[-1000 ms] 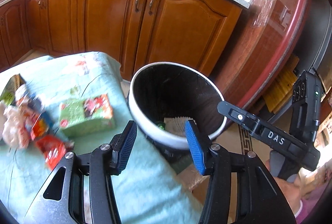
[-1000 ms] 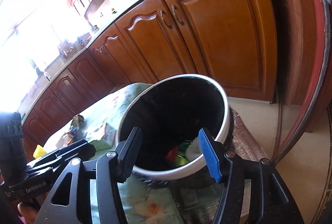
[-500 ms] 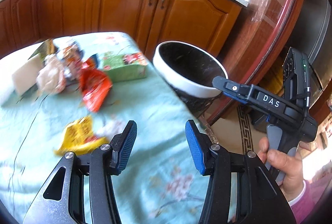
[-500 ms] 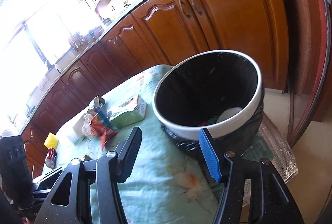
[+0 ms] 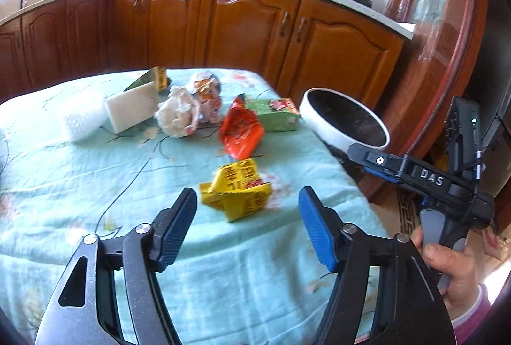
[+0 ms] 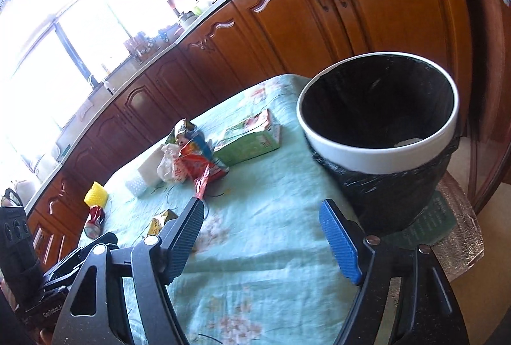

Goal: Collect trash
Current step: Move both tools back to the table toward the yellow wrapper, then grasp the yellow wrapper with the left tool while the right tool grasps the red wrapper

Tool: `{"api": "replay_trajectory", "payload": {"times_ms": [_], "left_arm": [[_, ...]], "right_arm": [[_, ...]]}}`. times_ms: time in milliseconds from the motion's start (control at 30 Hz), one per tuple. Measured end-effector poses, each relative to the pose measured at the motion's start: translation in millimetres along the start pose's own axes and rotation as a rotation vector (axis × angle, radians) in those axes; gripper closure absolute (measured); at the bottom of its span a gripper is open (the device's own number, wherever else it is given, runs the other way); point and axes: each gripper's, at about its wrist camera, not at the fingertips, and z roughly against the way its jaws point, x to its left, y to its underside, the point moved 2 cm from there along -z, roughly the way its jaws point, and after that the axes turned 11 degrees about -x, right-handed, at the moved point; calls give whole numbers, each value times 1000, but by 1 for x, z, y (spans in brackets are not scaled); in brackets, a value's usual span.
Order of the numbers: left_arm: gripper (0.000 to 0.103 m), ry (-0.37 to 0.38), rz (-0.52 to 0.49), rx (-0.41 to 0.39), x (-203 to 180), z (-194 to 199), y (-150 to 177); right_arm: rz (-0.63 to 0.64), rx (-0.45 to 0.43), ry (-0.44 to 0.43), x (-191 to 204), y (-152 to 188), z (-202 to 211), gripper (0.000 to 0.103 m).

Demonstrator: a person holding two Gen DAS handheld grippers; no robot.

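Yellow wrapper [image 5: 236, 193] nearer left claw [image 5: 247, 228].

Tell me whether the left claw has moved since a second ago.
Yes. The left claw has pulled back from the trash bin, which then sat right between its fingers, and now hangs open over the table near the yellow wrapper.

Matt woven cloth on table [image 5: 80, 172]; glossy foil orange wrapper [image 5: 241, 131]; varnished wood cabinets [image 5: 242, 28]

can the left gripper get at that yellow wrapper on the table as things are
Probably yes: the left hand-held gripper is open, and the yellow wrapper lies alone on the cloth just ahead between its fingers, nothing in between.
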Motion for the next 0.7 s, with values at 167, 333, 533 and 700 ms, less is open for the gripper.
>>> {"api": "replay_trajectory", "payload": {"times_ms": [167, 333, 533, 700], "left_arm": [[34, 13, 41, 64, 17, -18, 9], [35, 26, 51, 99, 18, -40, 13], [83, 45, 71, 138, 25, -62, 16], [95, 41, 116, 125, 40, -59, 11]], "right_arm": [[8, 19, -14, 11, 7, -9, 26], [12, 32, -14, 17, 10, -20, 26], [15, 53, -23, 23, 11, -34, 27], [33, 75, -40, 34, 9, -54, 34]]}}
